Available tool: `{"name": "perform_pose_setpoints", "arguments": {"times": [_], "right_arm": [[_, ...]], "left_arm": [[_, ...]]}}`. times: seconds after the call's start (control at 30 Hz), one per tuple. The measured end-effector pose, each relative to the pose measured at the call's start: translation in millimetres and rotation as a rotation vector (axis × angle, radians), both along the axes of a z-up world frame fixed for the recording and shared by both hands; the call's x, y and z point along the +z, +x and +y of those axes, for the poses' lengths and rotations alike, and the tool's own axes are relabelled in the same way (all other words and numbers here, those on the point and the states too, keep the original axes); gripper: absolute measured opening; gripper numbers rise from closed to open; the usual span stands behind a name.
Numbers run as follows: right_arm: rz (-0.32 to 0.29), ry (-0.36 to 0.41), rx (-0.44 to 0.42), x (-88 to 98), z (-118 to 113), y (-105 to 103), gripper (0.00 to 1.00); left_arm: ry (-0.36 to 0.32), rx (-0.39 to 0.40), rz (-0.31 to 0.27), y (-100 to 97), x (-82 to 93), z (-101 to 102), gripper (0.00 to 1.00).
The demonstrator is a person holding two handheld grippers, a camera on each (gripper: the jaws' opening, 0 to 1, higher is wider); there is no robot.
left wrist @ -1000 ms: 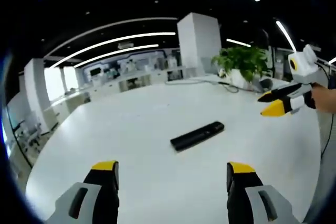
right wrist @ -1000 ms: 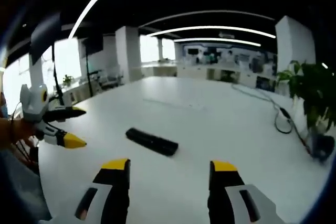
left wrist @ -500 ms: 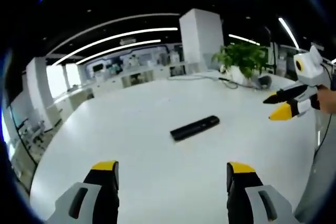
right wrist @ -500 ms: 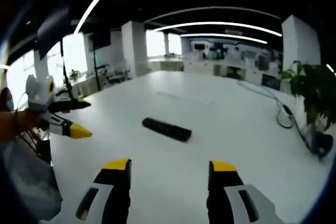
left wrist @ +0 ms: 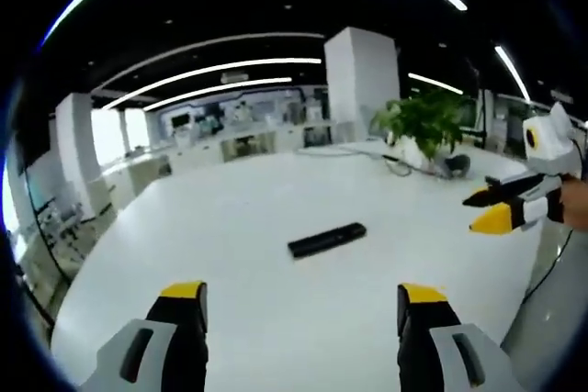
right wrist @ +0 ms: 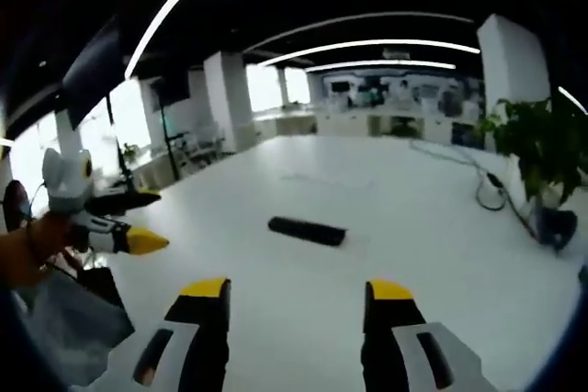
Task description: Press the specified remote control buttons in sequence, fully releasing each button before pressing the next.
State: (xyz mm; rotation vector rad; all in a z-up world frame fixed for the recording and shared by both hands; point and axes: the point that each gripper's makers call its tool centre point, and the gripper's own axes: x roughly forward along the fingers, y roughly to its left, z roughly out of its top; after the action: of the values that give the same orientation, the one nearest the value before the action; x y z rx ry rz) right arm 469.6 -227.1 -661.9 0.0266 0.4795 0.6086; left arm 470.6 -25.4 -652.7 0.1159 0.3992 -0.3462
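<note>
Long black remote control [left wrist: 326, 240] is lying flat mid-way across white table [left wrist: 230, 227], both grippers hovering well short of it (each claw's jaws apart, gripping nothing).

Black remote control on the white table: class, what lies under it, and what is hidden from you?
The slim black remote control lies flat on the bare white table. Nothing else shows beneath it. Its underside and the strip of table that it covers are hidden.
</note>
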Motion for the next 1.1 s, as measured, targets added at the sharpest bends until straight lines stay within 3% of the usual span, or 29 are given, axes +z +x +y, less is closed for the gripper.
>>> {"name": "perform_pose_setpoints", "arguments": {"times": [0.17, 0.33, 0.43, 0.63, 0.8, 0.9, 1.1], "right_arm": [[-0.001, 0.026, -0.011, 2.4, 1.8, -14.4, 0.56], [-0.003, 0.025, 0.055, 3.3, 13.6, -30.5, 0.55], [0.000, 0.047, 0.115, 6.5, 19.8, -40.2, 0.55], [-0.009, 0.042, 0.131, 5.5, 17.7, -47.1, 0.60], [0.012, -0.007, 0.134, -9.1, 8.8, -51.4, 0.61], [0.032, 0.015, 0.165, -9.2, 11.4, -53.6, 0.60], [0.016, -0.012, 0.191, -7.6, 14.4, -52.3, 0.60]], "left_arm": [[-0.049, -0.024, 0.001, -24.7, 11.3, -14.8, 0.89], [-0.064, -0.142, 0.057, -40.0, 0.8, -28.1, 0.89], [-0.090, -0.146, 0.073, -40.1, -2.3, -25.1, 0.87], [-0.131, -0.180, 0.096, -46.8, -6.2, -29.6, 0.91], [-0.115, -0.200, 0.118, -49.5, -14.7, -34.5, 0.90], [-0.126, -0.232, 0.113, -50.0, -13.9, -40.9, 0.89], [-0.113, -0.241, 0.125, -50.9, -20.6, -42.6, 0.89]]}}
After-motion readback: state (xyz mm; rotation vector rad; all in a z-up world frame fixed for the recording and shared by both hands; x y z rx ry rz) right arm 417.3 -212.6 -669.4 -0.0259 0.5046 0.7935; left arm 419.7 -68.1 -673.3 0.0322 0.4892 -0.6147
